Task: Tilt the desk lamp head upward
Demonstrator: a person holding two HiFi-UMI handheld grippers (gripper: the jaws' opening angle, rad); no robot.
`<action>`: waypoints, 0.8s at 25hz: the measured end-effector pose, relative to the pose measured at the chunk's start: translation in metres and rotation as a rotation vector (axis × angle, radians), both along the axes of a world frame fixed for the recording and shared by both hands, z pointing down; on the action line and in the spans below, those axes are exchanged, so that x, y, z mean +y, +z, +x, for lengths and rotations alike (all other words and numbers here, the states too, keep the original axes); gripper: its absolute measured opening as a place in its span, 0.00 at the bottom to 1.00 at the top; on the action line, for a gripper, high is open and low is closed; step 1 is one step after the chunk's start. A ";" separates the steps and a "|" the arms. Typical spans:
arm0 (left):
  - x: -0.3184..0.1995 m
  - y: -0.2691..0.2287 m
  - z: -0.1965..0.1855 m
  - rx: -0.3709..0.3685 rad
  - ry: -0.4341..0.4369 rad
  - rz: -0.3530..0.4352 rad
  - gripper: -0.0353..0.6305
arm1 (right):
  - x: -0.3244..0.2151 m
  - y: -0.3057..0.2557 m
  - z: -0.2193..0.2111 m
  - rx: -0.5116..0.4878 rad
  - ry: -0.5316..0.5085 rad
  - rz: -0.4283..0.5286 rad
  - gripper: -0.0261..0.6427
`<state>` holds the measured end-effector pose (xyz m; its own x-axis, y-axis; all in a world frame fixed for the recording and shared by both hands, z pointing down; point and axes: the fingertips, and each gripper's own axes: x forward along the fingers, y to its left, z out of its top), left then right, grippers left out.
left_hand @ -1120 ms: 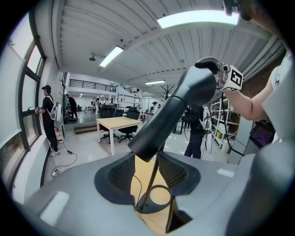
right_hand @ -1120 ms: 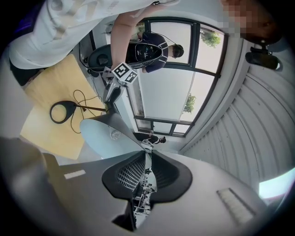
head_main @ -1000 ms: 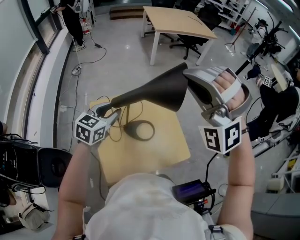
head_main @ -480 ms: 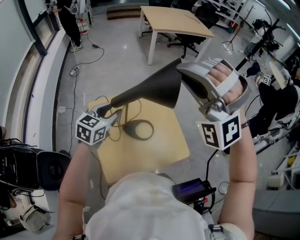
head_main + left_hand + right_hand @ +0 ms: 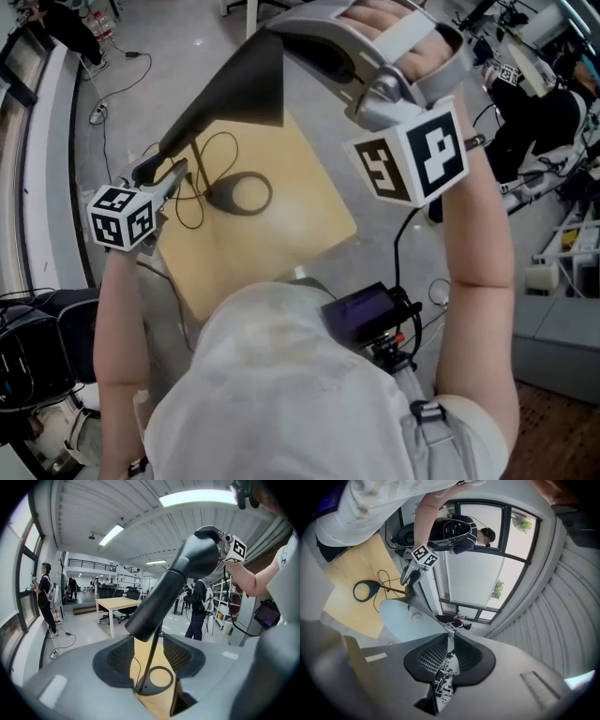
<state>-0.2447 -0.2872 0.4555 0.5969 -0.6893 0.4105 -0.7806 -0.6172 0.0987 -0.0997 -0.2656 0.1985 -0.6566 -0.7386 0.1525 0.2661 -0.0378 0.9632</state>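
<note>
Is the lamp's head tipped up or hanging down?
Tipped up. The lamp head slants up from the stem, its wide end highest, where the right gripper pinches it.

Right gripper (image 5: 277, 34) at the black lamp head (image 5: 239, 89)'s rim above a wooden table (image 5: 300, 230); left gripper (image 5: 172, 171)'s jaws, just opening, flank its stem (image 5: 196, 165).

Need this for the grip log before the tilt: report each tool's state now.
Left tool: open, jaws just been opening, lamp stem between them, not pressed.
Right tool: closed on the lamp head rim.
</note>
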 end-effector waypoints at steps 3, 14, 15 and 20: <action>-0.003 0.004 0.003 -0.011 0.005 -0.006 0.31 | -0.005 0.005 0.000 -0.003 0.007 -0.016 0.12; -0.003 0.002 0.015 -0.025 0.035 -0.029 0.32 | -0.007 -0.008 -0.003 -0.010 0.017 -0.038 0.13; 0.001 0.005 0.016 -0.029 0.044 -0.033 0.32 | -0.004 -0.007 -0.005 -0.008 0.017 -0.038 0.13; 0.014 0.019 0.031 -0.046 0.082 -0.045 0.32 | 0.006 0.000 0.002 0.005 0.028 -0.037 0.12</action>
